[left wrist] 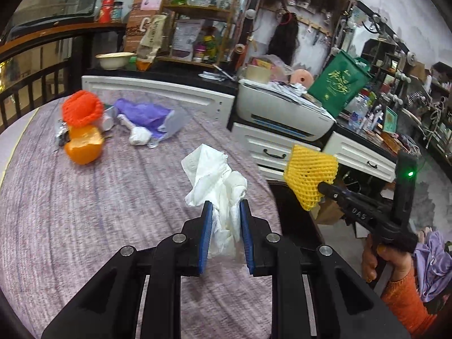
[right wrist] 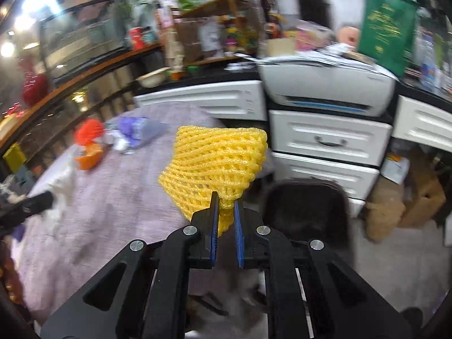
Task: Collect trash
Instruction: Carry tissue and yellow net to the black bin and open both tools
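While both wrist views look across a round bench [left wrist: 113,197] covered in a mauve cloth, the far left of its top holds a small cluster: an orange fruit [left wrist: 83,148] with an orange-red foam net [left wrist: 82,108] on top of it, and just to their right a purple plastic bag [left wrist: 147,115] beside a small white wad [left wrist: 138,137]. Nearer the middle, the left gripper [left wrist: 226,217] has its blue-padded fingers pinching a crumpled white tissue [left wrist: 214,180], lifted above the cloth. Further right, past the bench edge, the right gripper [right wrist: 226,212] has its fingers pressed onto the lower corner of a yellow foam net [right wrist: 217,161], which hangs in the air. Behind it stand white drawers [right wrist: 327,147] with a grey printer [right wrist: 325,84] on top.
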Demonstrator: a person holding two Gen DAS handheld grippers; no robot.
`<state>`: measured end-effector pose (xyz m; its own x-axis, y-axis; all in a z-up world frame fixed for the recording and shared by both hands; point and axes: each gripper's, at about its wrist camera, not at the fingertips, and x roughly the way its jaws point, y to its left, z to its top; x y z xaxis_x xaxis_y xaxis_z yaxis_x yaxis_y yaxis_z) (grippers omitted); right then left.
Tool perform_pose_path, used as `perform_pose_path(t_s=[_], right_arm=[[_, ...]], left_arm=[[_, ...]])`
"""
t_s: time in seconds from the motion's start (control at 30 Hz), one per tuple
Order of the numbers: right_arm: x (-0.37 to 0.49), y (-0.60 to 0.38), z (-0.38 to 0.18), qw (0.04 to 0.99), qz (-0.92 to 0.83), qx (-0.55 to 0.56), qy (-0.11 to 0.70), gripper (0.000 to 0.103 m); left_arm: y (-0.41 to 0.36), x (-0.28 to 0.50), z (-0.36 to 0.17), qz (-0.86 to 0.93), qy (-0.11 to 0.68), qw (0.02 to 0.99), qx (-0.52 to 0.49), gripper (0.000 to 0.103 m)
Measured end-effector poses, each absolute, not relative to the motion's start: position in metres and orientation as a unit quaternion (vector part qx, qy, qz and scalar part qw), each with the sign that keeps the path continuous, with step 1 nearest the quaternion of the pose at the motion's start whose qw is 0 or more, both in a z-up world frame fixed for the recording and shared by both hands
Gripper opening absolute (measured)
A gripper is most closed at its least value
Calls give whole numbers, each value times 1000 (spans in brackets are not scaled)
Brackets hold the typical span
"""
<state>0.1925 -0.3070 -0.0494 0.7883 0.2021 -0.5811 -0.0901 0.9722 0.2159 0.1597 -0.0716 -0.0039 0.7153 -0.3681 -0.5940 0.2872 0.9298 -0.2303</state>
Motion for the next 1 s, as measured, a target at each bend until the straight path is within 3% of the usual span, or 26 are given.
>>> perform_pose_path(t_s=[0.33, 0.4, 0.43, 0.53, 1.0], right_arm=[[218, -369, -138, 910, -37, 115, 397, 11], [225, -377, -160, 897, -54, 127, 421, 16], [226, -380, -167, 892, -59, 131, 428, 22], [226, -388, -187, 881, -68, 156, 442, 55], [169, -424, -186, 878, -107, 208, 418, 56]], left_arm=[[-143, 168, -13, -236, 344, 908, -43, 20], [-156, 170, -19, -245, 351, 903, -40, 20], [-161, 171, -22, -248, 355, 901, -39, 20], [-172, 173, -31, -257, 368, 893, -35, 20], [-220, 189, -60, -290, 407, 866, -7, 20]])
